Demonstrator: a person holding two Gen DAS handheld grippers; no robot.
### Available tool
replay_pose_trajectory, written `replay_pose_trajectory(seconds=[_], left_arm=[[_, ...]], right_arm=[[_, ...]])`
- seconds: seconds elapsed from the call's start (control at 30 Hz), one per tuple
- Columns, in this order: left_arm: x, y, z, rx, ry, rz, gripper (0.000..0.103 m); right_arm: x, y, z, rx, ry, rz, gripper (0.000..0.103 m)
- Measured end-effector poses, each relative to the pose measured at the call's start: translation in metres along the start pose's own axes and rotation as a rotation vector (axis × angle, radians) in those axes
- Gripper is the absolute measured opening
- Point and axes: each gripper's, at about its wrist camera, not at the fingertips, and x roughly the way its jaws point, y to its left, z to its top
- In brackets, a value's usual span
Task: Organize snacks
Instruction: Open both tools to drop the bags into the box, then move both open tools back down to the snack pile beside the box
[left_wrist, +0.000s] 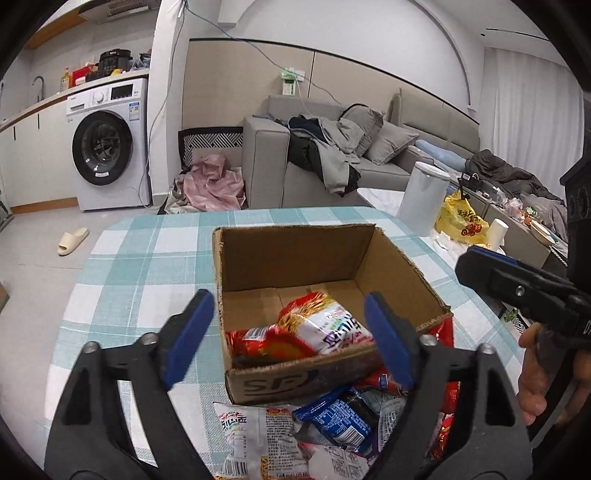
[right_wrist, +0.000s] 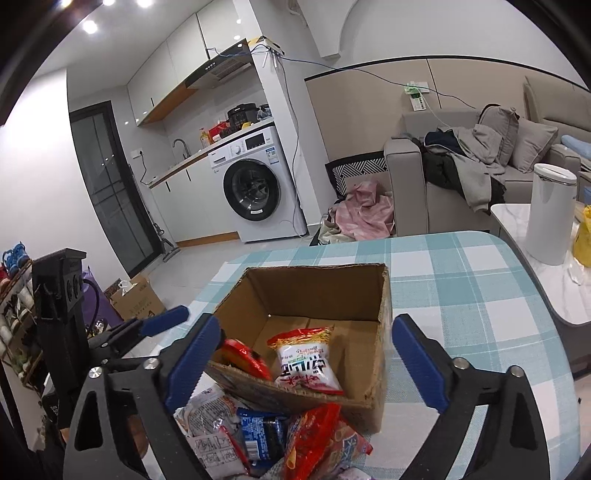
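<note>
An open cardboard box (left_wrist: 258, 254) (right_wrist: 354, 291) stands on the checked tablecloth. Inside lie a white-and-red snack packet (left_wrist: 325, 325) (right_wrist: 303, 362) and a red packet (left_wrist: 266, 341) (right_wrist: 245, 356). A pile of snack packets (left_wrist: 325, 417) (right_wrist: 266, 435) lies against the box's near side, among them a blue packet (left_wrist: 336, 415) (right_wrist: 260, 434). My left gripper (left_wrist: 288, 339) is open and empty, above the box's near wall. My right gripper (right_wrist: 306, 365) is open and empty, also above the box's near edge. The right gripper shows at the right of the left wrist view (left_wrist: 517, 288), the left gripper at the left of the right wrist view (right_wrist: 147, 325).
The table (left_wrist: 147, 251) (right_wrist: 461, 295) has a teal-and-white checked cloth. A white bin (left_wrist: 424, 195) (right_wrist: 550, 214) and a yellow bag (left_wrist: 461, 221) stand on a side table to the right. A sofa with clothes (left_wrist: 332, 155) and a washing machine (left_wrist: 107, 144) lie beyond.
</note>
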Motion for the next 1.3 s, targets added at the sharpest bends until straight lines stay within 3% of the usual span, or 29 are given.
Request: replay_pose_trajectory(seconds=[0.03,0.13,0.67,1.3], left_arm=[[-0.005,0.0,0.0,0.002,-0.004,0.002,0.086],[-0.018,-0.001,-0.003,0.004,-0.011,0.031,0.102],[-0.061,0.002,-0.036,-0.01,0.024,0.014,0.102],[-0.063,0.005,-0.076,-0.005,0.099,0.043,0.102]], right_arm=[[-0.002,-0.001,-0.001,0.003,0.003,-0.005,0.101],[-0.012,-0.006,-0.006,0.005,0.013,-0.027,0.102],[-0.035,-0.017,-0.038,0.033,0.083,-0.036,0.103],[-0.045,-0.023,-0.079,0.058,0.165,-0.064,0.102]])
